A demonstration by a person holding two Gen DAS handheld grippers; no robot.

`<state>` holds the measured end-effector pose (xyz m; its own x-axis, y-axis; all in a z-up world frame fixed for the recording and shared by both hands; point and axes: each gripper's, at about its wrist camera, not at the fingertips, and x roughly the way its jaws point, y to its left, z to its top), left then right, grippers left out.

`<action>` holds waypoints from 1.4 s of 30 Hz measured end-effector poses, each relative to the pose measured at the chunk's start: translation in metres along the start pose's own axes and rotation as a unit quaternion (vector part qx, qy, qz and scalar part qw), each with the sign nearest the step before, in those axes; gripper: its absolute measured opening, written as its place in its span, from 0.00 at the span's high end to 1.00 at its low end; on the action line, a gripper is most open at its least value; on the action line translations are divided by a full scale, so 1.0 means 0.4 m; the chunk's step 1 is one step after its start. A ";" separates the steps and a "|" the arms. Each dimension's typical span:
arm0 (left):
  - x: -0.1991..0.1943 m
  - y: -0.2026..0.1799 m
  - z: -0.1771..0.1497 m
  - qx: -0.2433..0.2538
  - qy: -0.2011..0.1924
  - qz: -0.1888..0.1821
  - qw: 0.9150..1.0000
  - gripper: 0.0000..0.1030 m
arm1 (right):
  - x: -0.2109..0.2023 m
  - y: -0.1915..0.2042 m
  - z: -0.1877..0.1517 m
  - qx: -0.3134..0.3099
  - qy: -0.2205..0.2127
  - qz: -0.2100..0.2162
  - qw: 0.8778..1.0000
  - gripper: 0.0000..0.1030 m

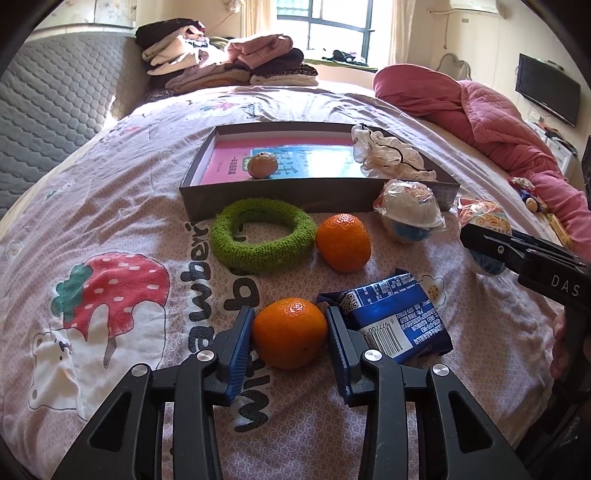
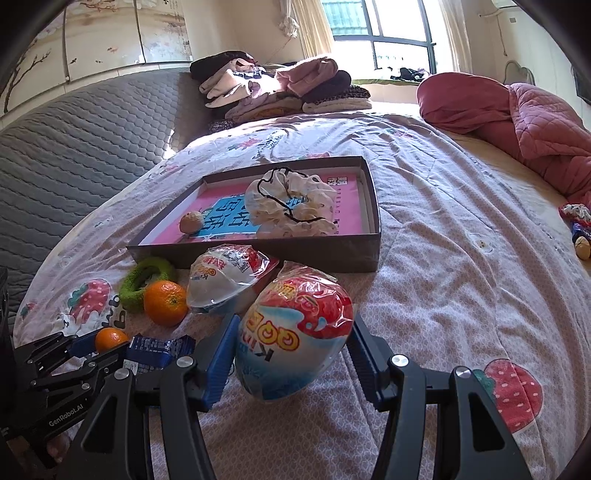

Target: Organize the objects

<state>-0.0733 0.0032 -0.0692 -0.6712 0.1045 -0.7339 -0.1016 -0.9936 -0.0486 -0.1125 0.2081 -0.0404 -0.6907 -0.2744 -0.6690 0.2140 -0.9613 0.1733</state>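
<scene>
Two views, both over a bed (image 1: 122, 177) with a pink strawberry-print cover.

Left wrist view: left gripper (image 1: 290, 332) at bottom centre, jaws part open, one on each side of an orange (image 1: 289, 332) that sits on the cover; contact with the pads can't be confirmed. Blue snack packet (image 1: 397, 321) just right of it, touching the right jaw. Second orange (image 1: 343, 242) at mid frame, beside a green fuzzy ring (image 1: 260, 236). Behind them a shallow grey box (image 1: 277, 199) with pink and blue paper in the bottom, holding a small brown ball (image 1: 262, 166) and a white scrunchie (image 1: 391, 155) over its right corner. Wrapped toy egg (image 1: 410, 210) in front of the box's right end. Right gripper (image 1: 480, 240) comes in from the right edge over a second wrapped egg (image 1: 487, 221). Upper frame: folded clothes (image 1: 229, 59), window (image 1: 332, 26), red quilt (image 1: 480, 107) upper right, TV (image 1: 546, 92) far right, grey quilted headboard (image 1: 62, 107) at left.

Right wrist view: right gripper (image 2: 295, 354) at bottom centre, jaws wide, both pads against a large wrapped egg (image 2: 295, 332) resting on the cover. Other egg (image 2: 229, 277) just behind it at left, then orange (image 2: 165, 302) and green ring (image 2: 144, 277). Left gripper (image 2: 107, 343) at lower left around the near orange (image 2: 110, 339), blue packet (image 2: 159, 347) alongside. Box (image 2: 258, 254) at centre with scrunchie (image 2: 291, 206) and brown ball (image 2: 191, 221) inside. Clothes pile (image 2: 273, 85) and window (image 2: 384, 33) at top, red quilt (image 2: 517, 114) at right.
</scene>
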 end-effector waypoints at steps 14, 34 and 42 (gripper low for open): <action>-0.039 -0.008 0.014 0.002 -0.018 0.007 1.000 0.61 | -0.037 0.011 -0.010 -0.005 -0.013 0.005 1.000 0.44; -0.095 -0.036 0.043 0.001 -0.051 0.014 0.999 0.61 | -0.082 0.084 -0.027 -0.055 -0.033 0.021 0.998 0.44; -0.112 -0.046 0.058 0.001 -0.061 0.006 0.998 0.61 | -0.093 0.095 -0.024 -0.054 -0.040 0.034 0.997 0.44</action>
<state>-0.0583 0.0176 -0.0197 -0.7571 0.0972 -0.6460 -0.0939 -0.9948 -0.0397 -0.0721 0.1821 -0.0160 -0.7242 -0.3437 -0.5978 0.3326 -0.9335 0.1339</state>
